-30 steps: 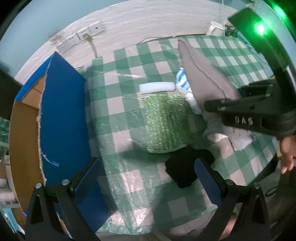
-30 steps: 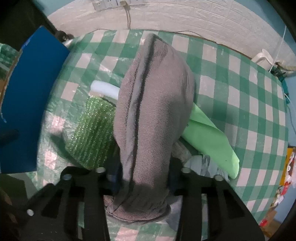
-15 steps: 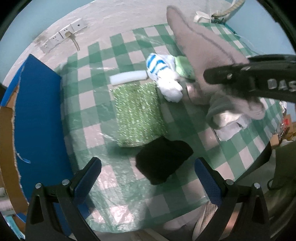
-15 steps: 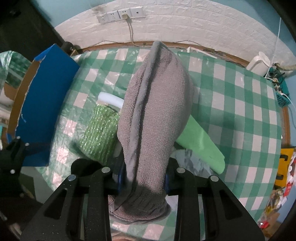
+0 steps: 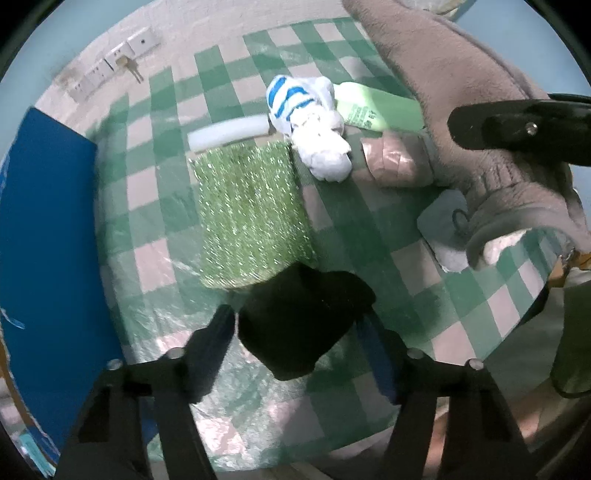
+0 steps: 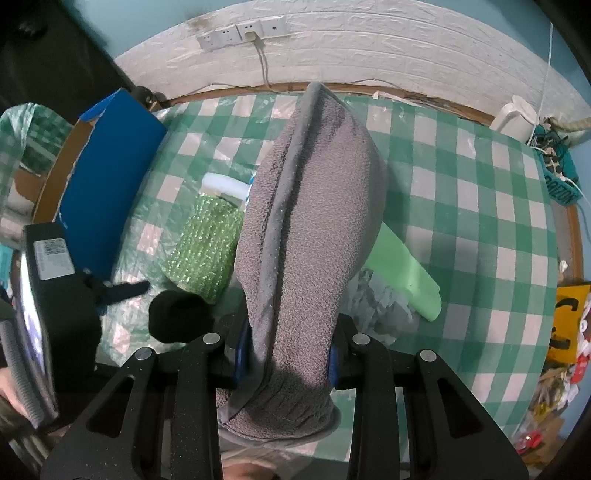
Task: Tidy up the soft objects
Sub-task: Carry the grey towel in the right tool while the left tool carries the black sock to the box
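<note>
My right gripper (image 6: pixel 286 354) is shut on a grey towel (image 6: pixel 310 221) and holds it lifted over the checked table (image 6: pixel 461 184); the towel also shows in the left wrist view (image 5: pixel 461 103). My left gripper (image 5: pixel 295 332) has its jaws around a black cloth (image 5: pixel 299 321) near the table's front edge; whether they press it I cannot tell. The black cloth also shows in the right wrist view (image 6: pixel 177 314). A glittery green cloth (image 5: pixel 251 218), a white foam tube (image 5: pixel 229 133), a blue-striped white sock (image 5: pixel 310 125) and a light green cloth (image 5: pixel 376 107) lie on the table.
A blue cardboard box (image 5: pixel 44 240) stands at the table's left side. A pink patch (image 5: pixel 395 162) and a pale cloth (image 5: pixel 443 221) lie under the towel. Wall sockets (image 6: pixel 240 33) and a white jug (image 6: pixel 517 118) are at the back.
My left gripper has moved forward and narrowed around the black cloth. My right gripper has lifted the grey towel higher, away from the table.
</note>
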Demonstrator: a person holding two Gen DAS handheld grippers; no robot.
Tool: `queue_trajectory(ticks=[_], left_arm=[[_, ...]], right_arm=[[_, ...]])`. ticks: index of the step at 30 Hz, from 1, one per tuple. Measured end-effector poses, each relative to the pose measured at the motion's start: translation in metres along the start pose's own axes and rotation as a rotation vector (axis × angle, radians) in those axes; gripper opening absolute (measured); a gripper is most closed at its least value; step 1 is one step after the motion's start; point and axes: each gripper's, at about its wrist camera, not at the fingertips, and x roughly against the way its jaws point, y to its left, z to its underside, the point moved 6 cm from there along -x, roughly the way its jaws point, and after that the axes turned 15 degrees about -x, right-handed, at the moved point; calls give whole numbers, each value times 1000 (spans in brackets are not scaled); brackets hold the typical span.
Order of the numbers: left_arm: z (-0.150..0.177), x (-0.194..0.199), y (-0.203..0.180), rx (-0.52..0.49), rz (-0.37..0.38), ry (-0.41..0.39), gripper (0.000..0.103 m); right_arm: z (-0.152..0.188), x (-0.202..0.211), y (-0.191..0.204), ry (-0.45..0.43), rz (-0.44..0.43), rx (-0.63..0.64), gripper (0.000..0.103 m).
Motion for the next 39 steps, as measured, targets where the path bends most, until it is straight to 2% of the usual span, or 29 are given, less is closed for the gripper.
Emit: queue_trajectory(ticks=[4,9,14,23,29,39], left_arm=[[1,1,0,21,16,-6,55],[2,8,2,41,33,-32,47],[3,23,16,58,36,-72,47],[4,72,26,93,-6,-167,46],[4,100,40,111,-54,-222,46],[19,129,76,180,-123,-271,46]], right_arm=[[0,0,-1,-1,-1,-5,31],[0,4,4,-6,-7,10,31],[-2,11,10,-20,-12,29,31],[-5,27,23,-56,-22,60,31],[-7,36,33,-71,-38,76,31],[-13,46,65,-87,-69,119,31]])
